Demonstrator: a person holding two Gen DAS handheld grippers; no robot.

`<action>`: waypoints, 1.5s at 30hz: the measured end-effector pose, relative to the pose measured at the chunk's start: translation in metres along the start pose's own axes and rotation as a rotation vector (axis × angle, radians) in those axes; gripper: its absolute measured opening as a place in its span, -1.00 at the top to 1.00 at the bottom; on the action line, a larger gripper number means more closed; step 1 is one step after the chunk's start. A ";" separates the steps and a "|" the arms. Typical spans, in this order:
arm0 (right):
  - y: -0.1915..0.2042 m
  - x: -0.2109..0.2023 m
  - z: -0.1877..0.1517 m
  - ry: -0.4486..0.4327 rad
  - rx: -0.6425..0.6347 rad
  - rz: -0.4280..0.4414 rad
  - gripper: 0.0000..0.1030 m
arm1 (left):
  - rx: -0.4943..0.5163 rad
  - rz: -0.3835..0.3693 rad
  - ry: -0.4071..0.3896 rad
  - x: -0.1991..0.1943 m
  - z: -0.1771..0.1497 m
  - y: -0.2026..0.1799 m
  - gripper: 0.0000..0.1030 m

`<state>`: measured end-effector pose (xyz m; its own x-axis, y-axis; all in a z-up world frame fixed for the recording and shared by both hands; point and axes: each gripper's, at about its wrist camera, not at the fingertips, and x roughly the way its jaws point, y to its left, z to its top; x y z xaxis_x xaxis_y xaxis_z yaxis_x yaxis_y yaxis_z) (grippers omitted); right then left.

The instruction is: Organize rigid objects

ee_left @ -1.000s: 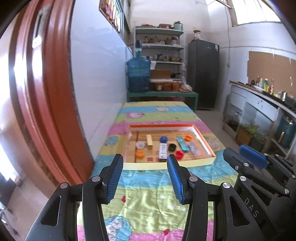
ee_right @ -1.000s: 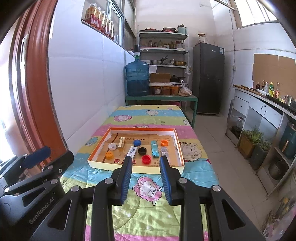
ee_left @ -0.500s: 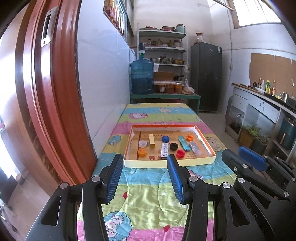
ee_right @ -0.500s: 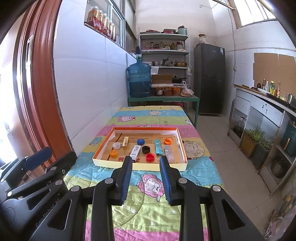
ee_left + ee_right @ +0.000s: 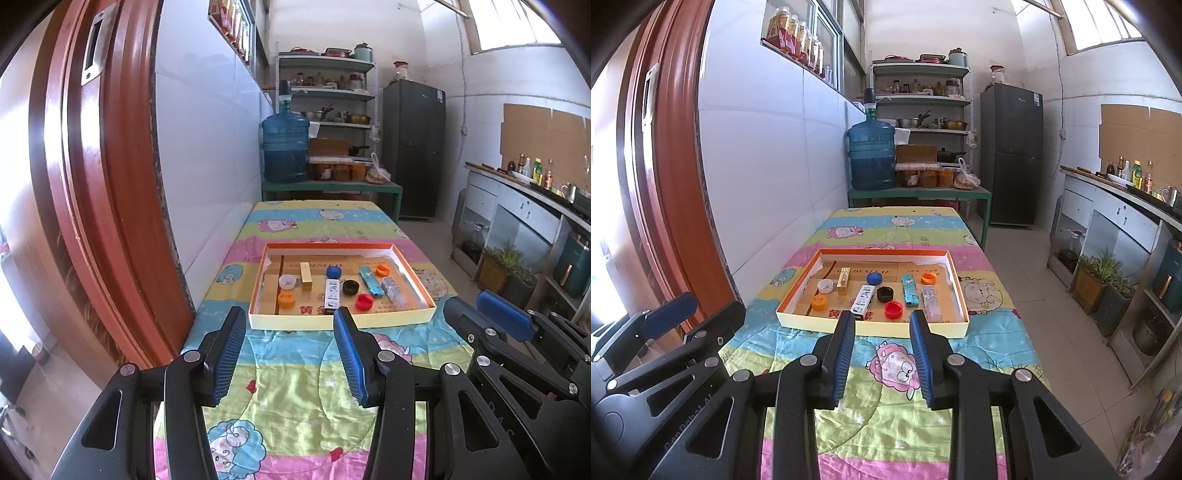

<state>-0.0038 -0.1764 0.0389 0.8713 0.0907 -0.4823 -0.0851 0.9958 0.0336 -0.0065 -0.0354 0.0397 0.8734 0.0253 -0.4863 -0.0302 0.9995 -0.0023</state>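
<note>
A shallow orange-rimmed box (image 5: pixel 258 273) (image 5: pixel 798 288) lies on the table with the striped cartoon cloth (image 5: pixel 295 387). In it are several bottle caps, among them a red cap (image 5: pixel 893 309), a black cap (image 5: pixel 885 293) and a blue cap (image 5: pixel 874 277), plus a wooden block (image 5: pixel 843 281), a white packet (image 5: pixel 863 296), a blue packet (image 5: pixel 909 294) and a clear packet (image 5: pixel 931 302). My left gripper (image 5: pixel 290 350) is open and empty, short of the box's near edge. My right gripper (image 5: pixel 882 350) is open and empty, also short of the box.
A red door frame (image 5: pixel 92 184) stands close on the left. A tiled wall (image 5: pixel 768 166) runs along the table's left side. A water jug (image 5: pixel 871 155), shelves (image 5: pixel 919 96) and a fridge (image 5: pixel 1012 151) stand behind. A counter (image 5: pixel 1126 206) and potted plants (image 5: pixel 1097 273) are at right.
Both grippers have drawn back from the box and risen, so the box looks smaller and farther. Both stay open.
</note>
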 end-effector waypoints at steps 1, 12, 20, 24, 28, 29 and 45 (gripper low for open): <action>0.000 0.000 0.000 -0.001 0.001 0.000 0.41 | -0.001 0.000 0.000 0.000 0.000 0.000 0.01; 0.000 0.000 -0.001 0.001 0.002 0.003 0.41 | -0.001 0.003 0.001 0.000 0.000 0.002 0.01; 0.000 0.001 -0.001 0.001 0.002 0.004 0.41 | -0.001 0.003 0.001 0.000 0.000 0.001 0.01; 0.000 0.001 -0.002 0.003 0.002 0.006 0.41 | -0.001 0.003 0.001 0.000 0.000 0.001 0.01; 0.001 0.001 -0.003 0.003 0.001 0.006 0.41 | -0.001 0.004 0.001 0.001 -0.001 0.001 0.01; 0.001 0.001 -0.003 0.004 0.002 0.006 0.41 | -0.001 0.004 0.002 0.000 -0.001 0.001 0.01; 0.002 0.001 -0.003 0.006 0.001 0.007 0.41 | -0.001 0.002 0.001 0.000 -0.001 0.002 0.01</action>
<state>-0.0044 -0.1746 0.0354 0.8680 0.0980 -0.4869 -0.0911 0.9951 0.0380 -0.0069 -0.0338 0.0386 0.8729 0.0274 -0.4872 -0.0326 0.9995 -0.0023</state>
